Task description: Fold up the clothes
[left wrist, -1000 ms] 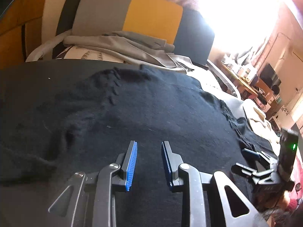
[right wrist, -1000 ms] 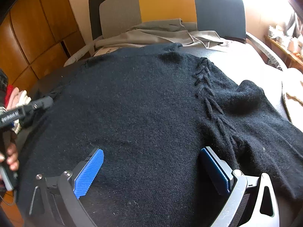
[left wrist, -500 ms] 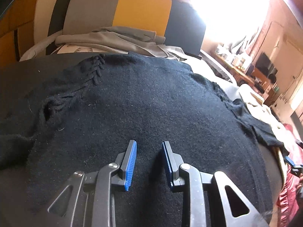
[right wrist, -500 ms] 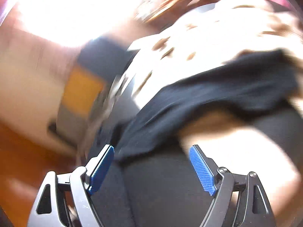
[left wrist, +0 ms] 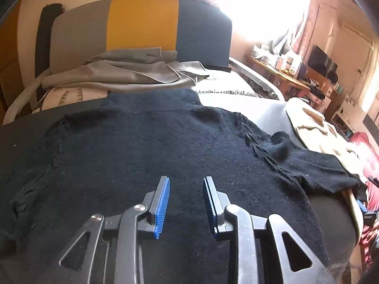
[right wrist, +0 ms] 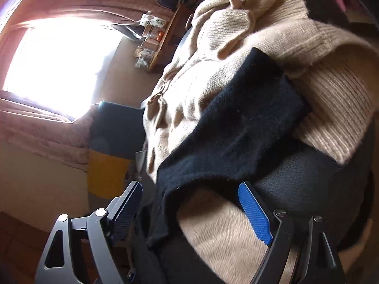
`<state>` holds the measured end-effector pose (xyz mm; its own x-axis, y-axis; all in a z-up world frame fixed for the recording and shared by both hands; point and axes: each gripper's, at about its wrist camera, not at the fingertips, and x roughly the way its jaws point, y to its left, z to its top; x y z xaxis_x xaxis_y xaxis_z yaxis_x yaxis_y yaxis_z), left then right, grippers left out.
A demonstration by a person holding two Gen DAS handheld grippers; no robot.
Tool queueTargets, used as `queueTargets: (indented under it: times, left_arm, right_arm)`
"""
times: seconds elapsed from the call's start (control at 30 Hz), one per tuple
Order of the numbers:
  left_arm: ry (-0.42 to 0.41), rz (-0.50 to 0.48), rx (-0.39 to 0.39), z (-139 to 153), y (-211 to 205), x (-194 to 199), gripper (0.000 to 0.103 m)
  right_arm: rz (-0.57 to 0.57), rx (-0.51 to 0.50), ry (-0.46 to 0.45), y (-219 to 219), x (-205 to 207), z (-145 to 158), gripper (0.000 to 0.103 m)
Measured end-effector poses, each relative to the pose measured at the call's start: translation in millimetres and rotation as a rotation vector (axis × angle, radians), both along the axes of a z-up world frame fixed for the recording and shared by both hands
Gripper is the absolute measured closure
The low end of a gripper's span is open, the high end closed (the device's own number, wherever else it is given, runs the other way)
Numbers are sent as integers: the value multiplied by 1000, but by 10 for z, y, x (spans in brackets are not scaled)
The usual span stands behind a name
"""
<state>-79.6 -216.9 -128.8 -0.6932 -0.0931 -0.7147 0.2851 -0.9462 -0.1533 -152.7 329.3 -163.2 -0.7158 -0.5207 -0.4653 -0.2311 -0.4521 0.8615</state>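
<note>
A black knit sweater lies spread flat on a dark surface, its right sleeve reaching out to the right. My left gripper hovers low over the sweater's near middle, jaws partly open and empty. In the right wrist view, tilted sideways, the black sleeve drapes over a beige knit garment. My right gripper is wide open around the sleeve's edge, its blue pads not closed on the cloth.
Grey clothes are piled behind the sweater against a grey, yellow and dark blue headboard. A beige garment lies to the right. A cluttered wooden desk stands by the bright window.
My right gripper swung from above the sweater's body over to the right sleeve and tilted sideways, staying open. The left wrist view shifted right across the sweater.
</note>
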Motion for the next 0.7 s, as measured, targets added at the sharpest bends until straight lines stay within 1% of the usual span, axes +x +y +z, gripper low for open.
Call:
queueTargets:
  times: [0.07,0.13,0.17,0.27,0.3,0.33,0.37,0.4,0.43,0.47,0.5,0.53,0.57,0.7]
  left_arm:
    - [-10,-12,-19,-44,26,-28,75]
    - [-20,-25,-31,-99,36,-45,75]
    - [-26,-27,-28,-134,31,-47,75]
    - [-44,-23,11,-234,-8,-64,75]
    - [-45,-15,28,-253,-32,-65,75]
    - [-47,-7,44,-272,-56,-66,74]
    - [-50,-1,53,-287,-74,-66,73]
    - [-49,-2,59,-294,-80,-65,73]
    - [-48,-4,64,-301,-82,-64,72]
    - [-47,-8,62,-306,-73,-64,70]
    - [-47,-12,61,-310,-64,-64,69]
    - [-46,-16,59,-313,-56,-64,67]
    - [-45,-19,57,-314,-49,-63,66]
    - [-40,-22,68,-316,-53,-57,64]
  right_arm:
    - [-28,-4,3,-8,-24,27,18]
    - [-52,-12,-20,-35,-65,32,18]
    - [-65,3,-40,-39,-80,27,18]
    - [-107,46,-94,-65,-140,32,18]
    - [-124,57,-107,-83,-167,43,21]
    - [-146,63,-116,-101,-193,31,28]
    - [-168,69,-126,-118,-219,18,38]
    - [-188,73,-136,-124,-253,-17,44]
    - [-207,77,-147,-129,-287,-51,60]
    - [-227,81,-157,-134,-320,-86,69]
    - [-247,84,-167,-137,-352,-121,84]
    - [-265,69,-171,-116,-351,-166,94]
    - [-282,57,-175,-96,-351,-206,94]
    - [-240,80,-134,-119,-372,-94,94]
